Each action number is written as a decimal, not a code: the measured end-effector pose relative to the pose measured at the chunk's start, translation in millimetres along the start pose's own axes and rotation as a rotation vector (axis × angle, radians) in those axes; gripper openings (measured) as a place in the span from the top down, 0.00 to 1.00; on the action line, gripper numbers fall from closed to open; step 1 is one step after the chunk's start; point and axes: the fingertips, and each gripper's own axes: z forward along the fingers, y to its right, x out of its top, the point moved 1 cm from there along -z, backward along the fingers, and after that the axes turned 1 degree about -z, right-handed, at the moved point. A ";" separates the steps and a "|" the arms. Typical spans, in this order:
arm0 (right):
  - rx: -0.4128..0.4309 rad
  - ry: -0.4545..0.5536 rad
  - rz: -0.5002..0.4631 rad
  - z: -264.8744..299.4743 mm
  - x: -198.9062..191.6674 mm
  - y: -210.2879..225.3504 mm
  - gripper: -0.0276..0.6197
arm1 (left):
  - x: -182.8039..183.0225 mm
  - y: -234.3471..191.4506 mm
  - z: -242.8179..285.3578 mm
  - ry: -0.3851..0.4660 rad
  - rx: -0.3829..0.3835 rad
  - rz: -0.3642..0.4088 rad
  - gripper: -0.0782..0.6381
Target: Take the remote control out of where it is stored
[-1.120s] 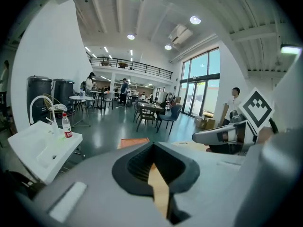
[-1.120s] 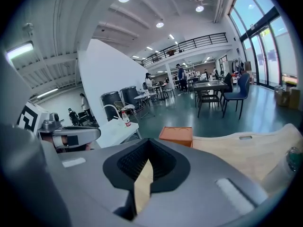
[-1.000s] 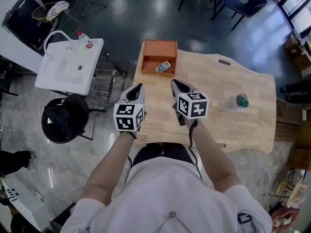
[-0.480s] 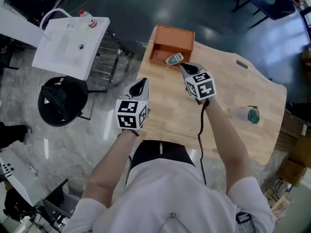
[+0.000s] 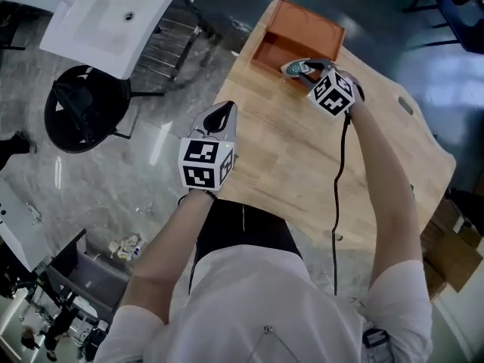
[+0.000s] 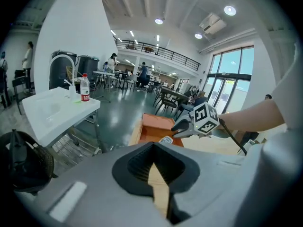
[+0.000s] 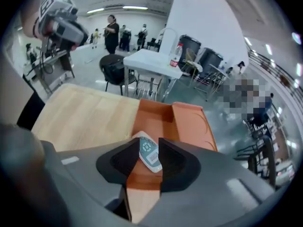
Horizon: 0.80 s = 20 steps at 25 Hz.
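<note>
Two hand-held grippers are in use. The left hand-held gripper (image 5: 221, 119) hovers above the near edge of the surface (image 5: 302, 165), its jaws almost together and holding nothing. The remote control (image 5: 295, 67) lies in the open orange box (image 5: 306, 29) at the far corner. The right hand-held gripper (image 5: 310, 72) has its jaws apart, straddling the remote but not clamping it. Centre the jaws on the remote's long sides, close firmly, then lift clear of the box wall.
</note>
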 end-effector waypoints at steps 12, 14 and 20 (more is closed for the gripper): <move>0.185 -0.305 -0.610 84.4 -43.0 0.8 0.49 | -48.2 -20.5 21.0 -0.046 0.036 -0.087 0.89; 0.210 -0.338 -0.657 90.6 -46.6 -1.1 0.48 | -54.4 -22.4 21.5 -0.054 0.038 -0.094 0.89; 0.258 -0.393 -0.724 102.3 -50.8 -12.3 0.46 | -72.3 -24.5 14.2 -0.077 0.048 -0.126 0.89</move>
